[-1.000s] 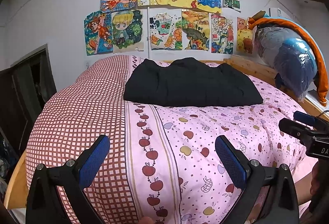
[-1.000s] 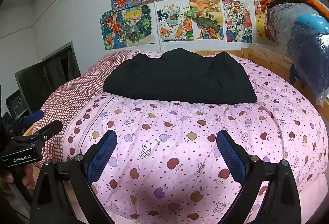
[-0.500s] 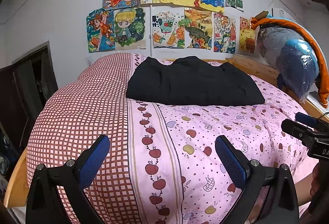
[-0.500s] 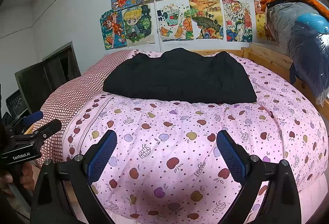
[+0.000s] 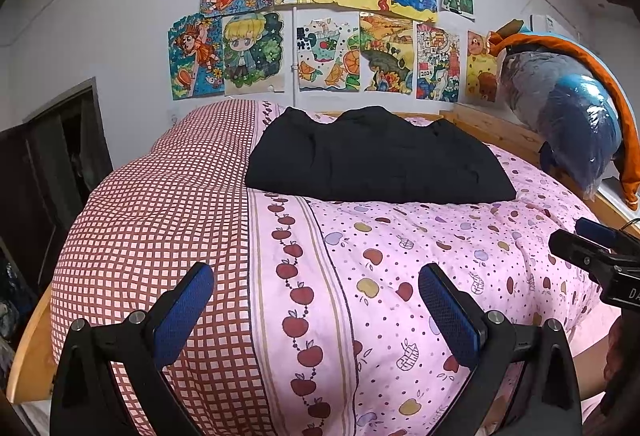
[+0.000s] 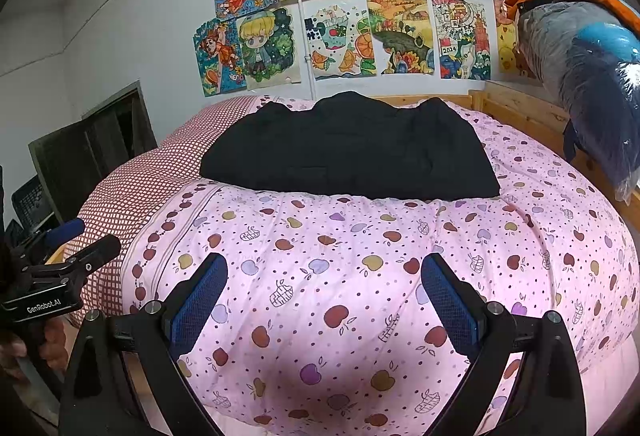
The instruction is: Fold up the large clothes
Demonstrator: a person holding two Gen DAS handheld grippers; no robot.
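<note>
**A:** What do we see from the left wrist view?

**B:** Our left gripper (image 5: 316, 300) fills the bottom of the frame, its blue-padded fingers (image 5: 184, 310) spread wide apart with nothing between them. Just above the frame's centre lies the black garment (image 5: 376, 160), a broad dark slab resting on a puffy pink quilt (image 5: 400, 276) printed with apples. The quilt's left part is red-and-white check. At the right edge, our right gripper (image 5: 592, 248) pokes in.

**A:** And from the right wrist view?

**B:** Our right gripper (image 6: 324, 292) sits low in the frame, also released and empty. The garment (image 6: 348, 148) is in the centre, well apart from both claws. Our left gripper (image 6: 68, 252) shows at the lower left edge.

**A:** How will the cloth handle?

**B:** We judge it soft, limp and fairly thick, likely heavy enough to sag when lifted. It already looks roughly folded, though we cannot tell how many layers. The two near corners along its front edge seem the best places to pinch.

**A:** And the room?

**B:** The quilt is yielding, so pressing down would sink. Children's paintings (image 6: 340, 8) cover the white wall in the upper half. A plastic-wrapped bundle (image 6: 588, 76) sits at the upper right, above a wooden bed frame (image 6: 516, 112).
</note>
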